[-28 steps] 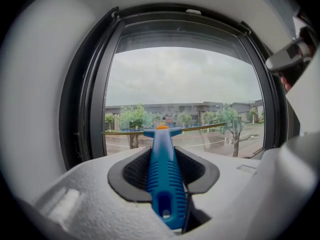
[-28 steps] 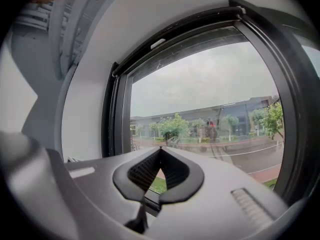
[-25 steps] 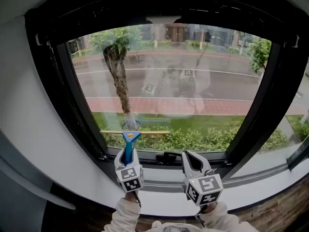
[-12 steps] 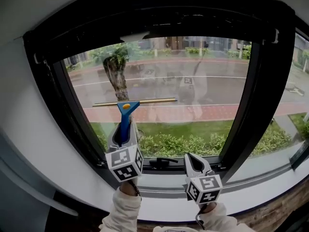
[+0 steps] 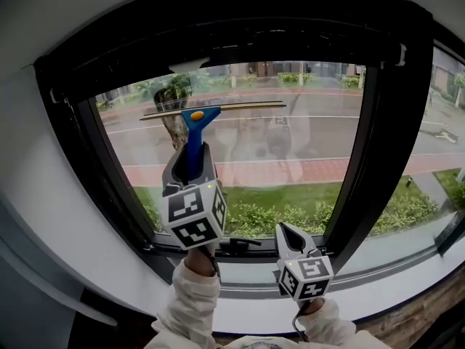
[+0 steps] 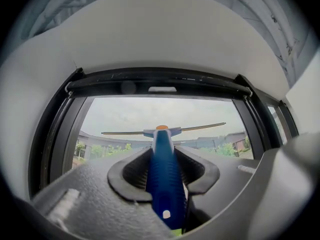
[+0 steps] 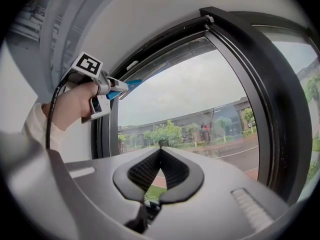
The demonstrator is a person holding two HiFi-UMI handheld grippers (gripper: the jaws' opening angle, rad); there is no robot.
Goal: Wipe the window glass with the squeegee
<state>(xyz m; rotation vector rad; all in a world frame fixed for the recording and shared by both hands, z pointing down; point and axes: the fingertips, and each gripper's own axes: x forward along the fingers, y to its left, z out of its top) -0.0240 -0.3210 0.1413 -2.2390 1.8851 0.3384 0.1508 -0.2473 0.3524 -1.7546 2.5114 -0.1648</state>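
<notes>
The squeegee (image 5: 194, 133) has a blue handle, an orange dot and a long thin blade (image 5: 218, 109) lying level across the upper window glass (image 5: 290, 144). My left gripper (image 5: 189, 162) is shut on the handle, raised high at the left of the pane. In the left gripper view the blue handle (image 6: 162, 174) runs between the jaws and the blade (image 6: 200, 128) spans the glass ahead. My right gripper (image 5: 285, 233) hangs low by the sill, shut on nothing, its tips meeting (image 7: 160, 149). The right gripper view shows the left gripper (image 7: 120, 91) and the hand holding it.
A thick black frame (image 5: 385, 144) surrounds the pane, with a black handle (image 5: 236, 243) at its bottom rail. A white sill (image 5: 392, 282) runs below and a white wall (image 5: 43, 217) stands at the left. A second pane (image 5: 447, 158) lies at the right.
My left gripper has lifted the squeegee from the bottom of the glass up to near the top. The right gripper has stayed low by the sill.
</notes>
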